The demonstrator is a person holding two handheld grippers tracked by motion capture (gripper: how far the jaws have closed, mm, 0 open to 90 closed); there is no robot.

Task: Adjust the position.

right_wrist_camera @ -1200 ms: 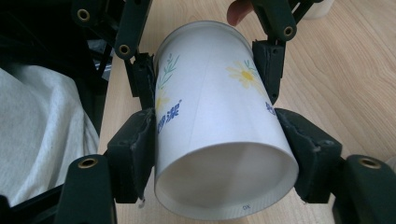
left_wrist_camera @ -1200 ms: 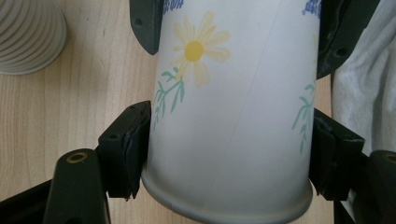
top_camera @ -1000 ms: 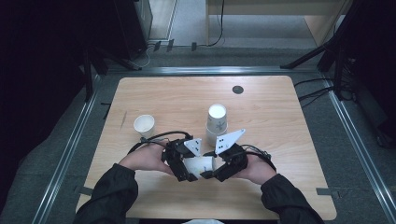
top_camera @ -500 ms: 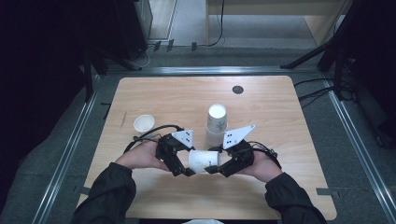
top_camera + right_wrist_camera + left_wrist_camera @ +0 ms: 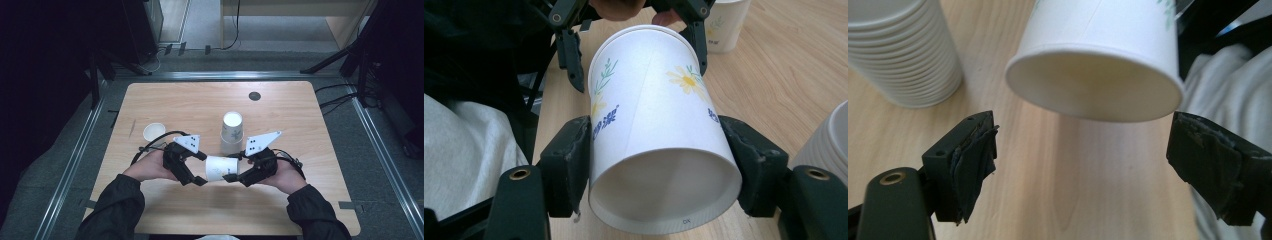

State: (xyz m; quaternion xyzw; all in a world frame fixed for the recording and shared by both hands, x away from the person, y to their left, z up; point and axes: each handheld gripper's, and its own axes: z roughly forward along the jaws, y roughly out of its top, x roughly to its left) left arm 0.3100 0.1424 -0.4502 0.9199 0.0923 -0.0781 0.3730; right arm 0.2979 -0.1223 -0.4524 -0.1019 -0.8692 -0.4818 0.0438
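Note:
A white paper cup printed with flowers lies on its side above the table, between my two grippers. My right gripper is shut on the cup near its base, one pad on each side. The cup's mouth faces my left gripper. Its jaws have just been opening and stand wide, the pads clear of the rim. In the high view the left gripper is at the cup's left end and the right gripper at its right end.
An upside-down stack of paper cups stands just beyond the hands, mid-table, and also shows in the left gripper view. A single cup stands upright to the left. A small black disc lies near the far edge. The wooden table is ringed by metal rails.
The two hands have drawn slightly apart, so more of the cup shows between them. The left jaws have opened off the cup. The right gripper keeps its grip.

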